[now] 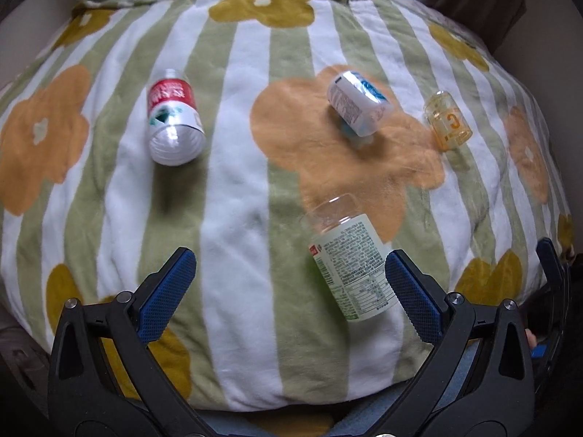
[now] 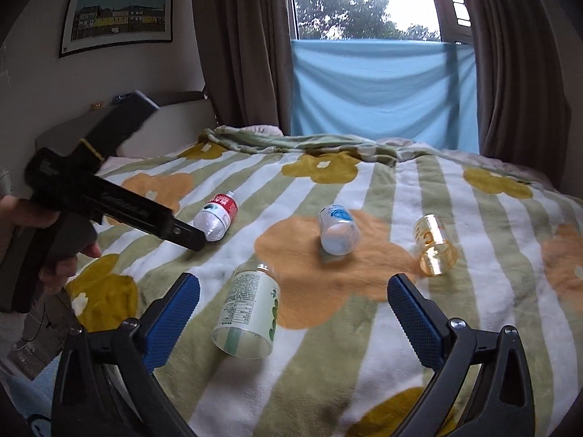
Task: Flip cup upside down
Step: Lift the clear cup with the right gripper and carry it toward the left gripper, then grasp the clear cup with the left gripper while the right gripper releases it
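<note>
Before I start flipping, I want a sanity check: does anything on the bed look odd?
Yes: all four cups lie tipped on the blanket: red-label, blue-label, amber, green-label. No visible spill.

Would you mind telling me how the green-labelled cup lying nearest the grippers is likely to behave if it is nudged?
The green-labelled cup lies on its side on the blanket, so it would probably roll. It looks like thin clear plastic and empty, hence likely light and easily squashed. The plush surface may slow any rolling.

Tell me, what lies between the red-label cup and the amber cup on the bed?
The blue-label cup lies tipped between the red-label cup and the amber cup, on the blanket; both views show it.
</note>
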The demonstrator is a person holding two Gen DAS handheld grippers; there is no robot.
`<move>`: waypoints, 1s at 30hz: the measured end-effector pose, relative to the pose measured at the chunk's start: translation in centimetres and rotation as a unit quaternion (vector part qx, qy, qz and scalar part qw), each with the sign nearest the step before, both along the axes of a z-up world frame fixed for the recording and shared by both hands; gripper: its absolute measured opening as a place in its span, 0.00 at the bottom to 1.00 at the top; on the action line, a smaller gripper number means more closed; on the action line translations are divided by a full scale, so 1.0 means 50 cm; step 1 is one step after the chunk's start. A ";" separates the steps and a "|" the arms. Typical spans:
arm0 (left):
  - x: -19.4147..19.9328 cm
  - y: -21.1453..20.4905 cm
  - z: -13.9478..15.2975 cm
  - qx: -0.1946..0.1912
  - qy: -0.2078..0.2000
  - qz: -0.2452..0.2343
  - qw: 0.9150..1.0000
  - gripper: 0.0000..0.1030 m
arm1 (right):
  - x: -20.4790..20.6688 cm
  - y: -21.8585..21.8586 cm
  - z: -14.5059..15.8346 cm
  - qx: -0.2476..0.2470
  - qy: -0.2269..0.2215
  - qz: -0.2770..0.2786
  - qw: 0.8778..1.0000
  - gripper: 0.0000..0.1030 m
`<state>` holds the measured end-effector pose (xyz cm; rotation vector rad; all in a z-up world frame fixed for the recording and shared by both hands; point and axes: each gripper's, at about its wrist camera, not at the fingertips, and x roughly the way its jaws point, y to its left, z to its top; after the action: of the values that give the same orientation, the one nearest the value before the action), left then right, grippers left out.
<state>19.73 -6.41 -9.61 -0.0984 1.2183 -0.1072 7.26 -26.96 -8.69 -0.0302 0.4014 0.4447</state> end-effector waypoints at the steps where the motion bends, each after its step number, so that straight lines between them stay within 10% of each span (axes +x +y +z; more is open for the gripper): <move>1: 0.017 -0.006 -0.011 -0.010 0.027 0.003 1.000 1.00 | -0.013 -0.004 0.001 0.004 -0.022 -0.005 1.000 1.00; 7: 0.086 -0.026 -0.077 -0.065 0.148 0.053 0.985 1.00 | -0.033 -0.010 -0.019 0.053 -0.054 0.014 0.997 1.00; 14: 0.112 -0.077 -0.159 -0.029 0.207 0.064 0.976 0.95 | -0.069 -0.015 -0.026 0.030 -0.079 0.019 0.996 1.00; 30: 0.123 -0.089 -0.220 -0.043 0.219 0.071 0.972 0.61 | -0.071 -0.038 -0.043 0.034 -0.074 0.021 0.996 1.00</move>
<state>25.87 -10.85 -20.63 -0.2968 1.6436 -0.0129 3.73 -28.88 -10.82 -0.0049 0.2395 0.4940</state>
